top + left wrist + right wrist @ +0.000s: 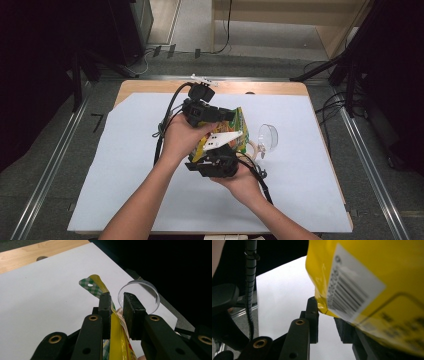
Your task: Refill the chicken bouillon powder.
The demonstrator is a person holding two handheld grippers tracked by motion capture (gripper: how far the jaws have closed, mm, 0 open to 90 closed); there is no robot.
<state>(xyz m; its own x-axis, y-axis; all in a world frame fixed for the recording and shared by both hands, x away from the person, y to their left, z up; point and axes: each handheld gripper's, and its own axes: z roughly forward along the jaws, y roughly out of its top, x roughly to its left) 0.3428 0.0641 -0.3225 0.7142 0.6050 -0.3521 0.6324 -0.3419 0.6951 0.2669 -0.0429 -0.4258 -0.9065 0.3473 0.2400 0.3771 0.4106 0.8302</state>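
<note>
Item: yellow snack bag (pixel 235 131), held up over the middle of the tabletop (pixel 130 165) between my two tools, clear of the white sheet.

Left gripper (pixel 117 307): the fingers stand a little apart with the bag's upper edge passing between them. The edge lies against one finger (pixel 105 312); whether the other presses on it I cannot tell.

Right gripper (pixel 325 315): the fingers sit narrowly apart at the bag's lower corner, by the barcode label (pixel 352 287). The bag itself covers most of the far finger, so I cannot tell whether this is a real clamp.

Clear plastic cup (pixel 268 137): on its side on the sheet, just right of the bag, mouth toward my left tool, empty as far as I can see.

Progress, as I judge it: the bag is lifted and presented at two points, top seal with its hang hole (pixel 90 285) looking unbroken. Opening it, and probably filling the cup, remain.

Hard to read: my hands and the tool bodies hide most of the bag from the high view. The print is blurred. The bag's contents are unseen.
</note>
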